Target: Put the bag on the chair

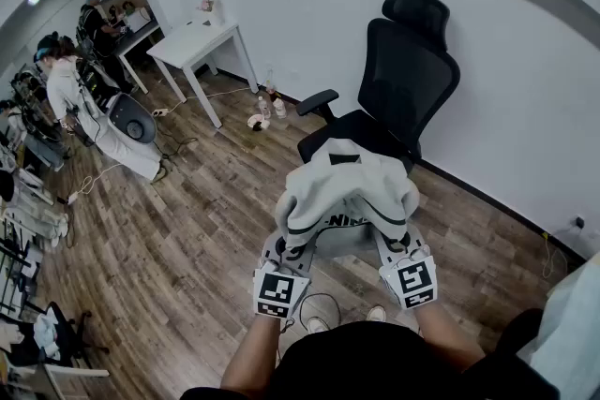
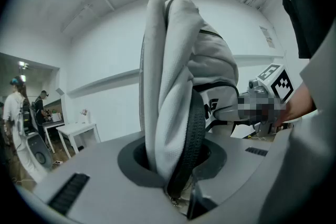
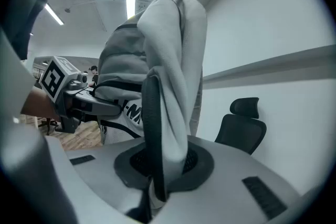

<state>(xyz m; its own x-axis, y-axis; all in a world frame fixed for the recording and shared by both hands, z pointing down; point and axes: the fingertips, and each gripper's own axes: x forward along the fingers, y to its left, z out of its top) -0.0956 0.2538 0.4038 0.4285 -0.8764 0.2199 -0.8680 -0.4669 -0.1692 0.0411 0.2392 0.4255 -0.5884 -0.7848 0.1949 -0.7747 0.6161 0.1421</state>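
A pale grey bag [image 1: 347, 192] with black trim and straps hangs in the air between my two grippers, in front of a black office chair [image 1: 394, 89]. My left gripper [image 1: 292, 250] is shut on a fold of the bag's fabric and black strap [image 2: 178, 128]. Over on the other side my right gripper [image 1: 392, 244] is shut on another fold with its strap [image 3: 163, 128]. The chair [image 3: 241, 126] stands by the white wall, its seat partly hidden behind the bag. Each gripper view shows the other gripper beyond the bag.
A white table [image 1: 192, 47] stands at the back left by the wall. Bottles and small items [image 1: 267, 112] lie on the wooden floor near the chair. People and equipment [image 1: 70, 94] crowd the far left. A cable loop [image 1: 323, 304] lies by my feet.
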